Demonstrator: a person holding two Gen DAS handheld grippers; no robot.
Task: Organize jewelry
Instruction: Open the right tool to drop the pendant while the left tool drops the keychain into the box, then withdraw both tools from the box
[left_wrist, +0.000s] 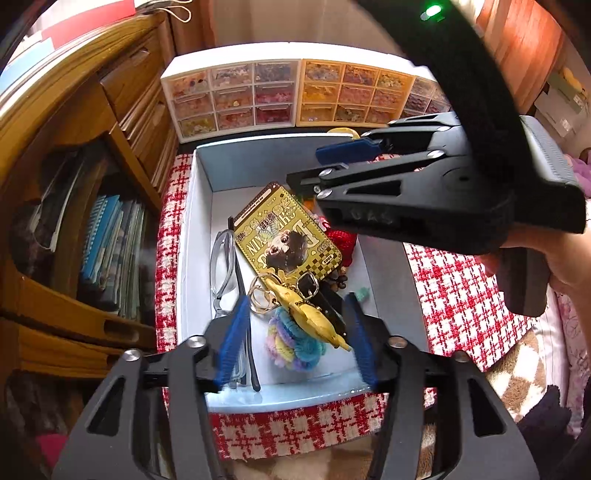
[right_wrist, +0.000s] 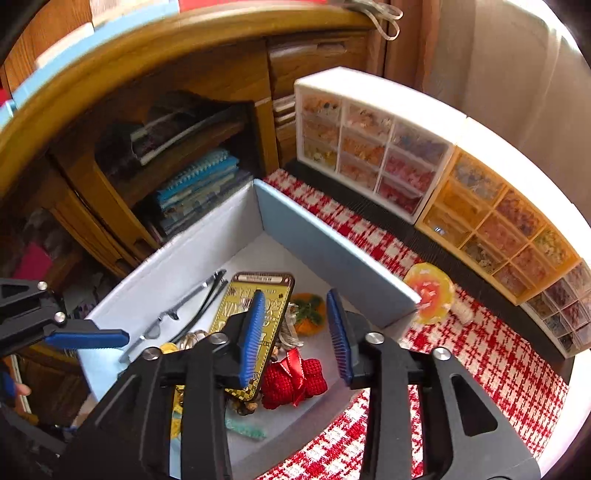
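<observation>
Several trinkets already lie inside the pale box (left_wrist: 199, 236); both grippers (left_wrist: 295, 339) (right_wrist: 297, 332) hang open and empty above it, and an orange piece (right_wrist: 430, 297) waits just outside it.

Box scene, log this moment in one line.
left gripper: open over box | right gripper: open, nothing held | keychain: in box

Left gripper (left_wrist: 297, 341): black plastic frame across the bottom of its own view, triangular cut-outs in the arms, round silver screws at the pivots, two blue ribbed pads (left_wrist: 234, 341). Right gripper (right_wrist: 297, 338): same build, black frame low in its view, silver screws, blue ribbed pads (right_wrist: 253, 338). Seen from the left camera, at the right of the frame, its black body carries faint raised lettering, a broad black strap and a green light at the top edge. A bare hand (left_wrist: 554, 258) at the right edge.
</observation>
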